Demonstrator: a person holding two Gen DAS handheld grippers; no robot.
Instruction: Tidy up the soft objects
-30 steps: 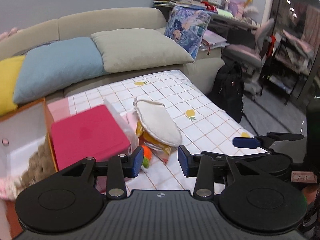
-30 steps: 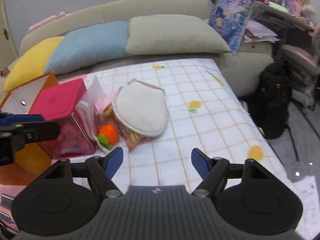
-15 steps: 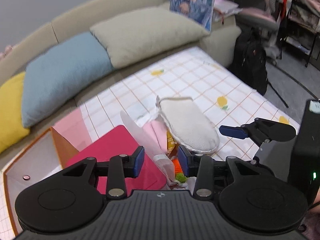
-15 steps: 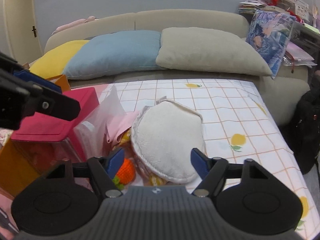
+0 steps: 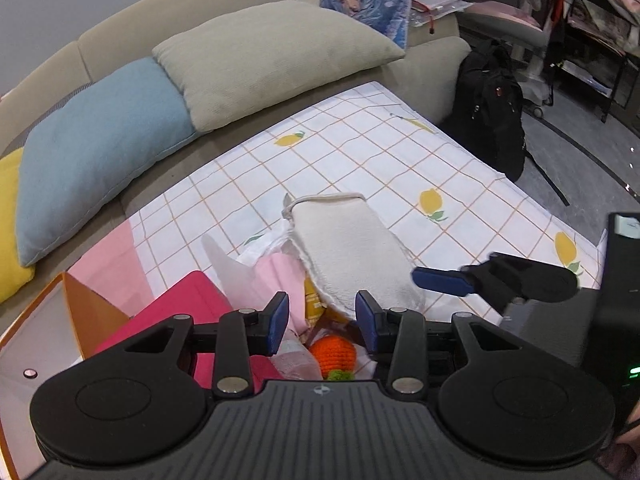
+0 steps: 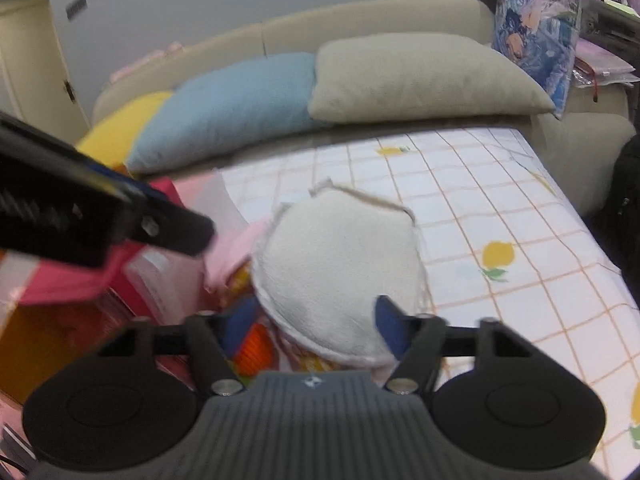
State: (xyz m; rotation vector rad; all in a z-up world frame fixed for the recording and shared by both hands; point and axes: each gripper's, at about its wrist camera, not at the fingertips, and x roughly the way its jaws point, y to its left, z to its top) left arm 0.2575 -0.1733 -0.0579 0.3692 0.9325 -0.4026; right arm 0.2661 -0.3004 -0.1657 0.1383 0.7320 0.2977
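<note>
- My left gripper is held with its blue-padded jaws apart and nothing between them; directly under the gap sits a small orange crocheted ball with a green tuft, low in the pile and not touched by either pad.
- My right gripper is also spread wide and grips nothing; the near end of the flat cream-white fleece pad with a stitched edge lies in the space between its fingers, and I cannot tell whether the right pad touches the fabric; this view is blurred.
- From the left wrist view the same cream pad lies just beyond my left gripper, tilted up over the heap, with the right gripper's blue fingertip close beside its right edge.
- Under and left of the pad are a folded pale pink cloth, a crinkled clear plastic bag and some yellow-orange printed packaging, all bunched together.
- Left of the heap stands a magenta-lidded box; next to it is an open orange cardboard box.
- Everything rests on a white tablecloth with an orange grid and lemon prints.
- Beyond the table is a beige sofa carrying a yellow cushion, a light blue cushion and a greyish-beige cushion; a black backpack stands on the floor at the right.
</note>
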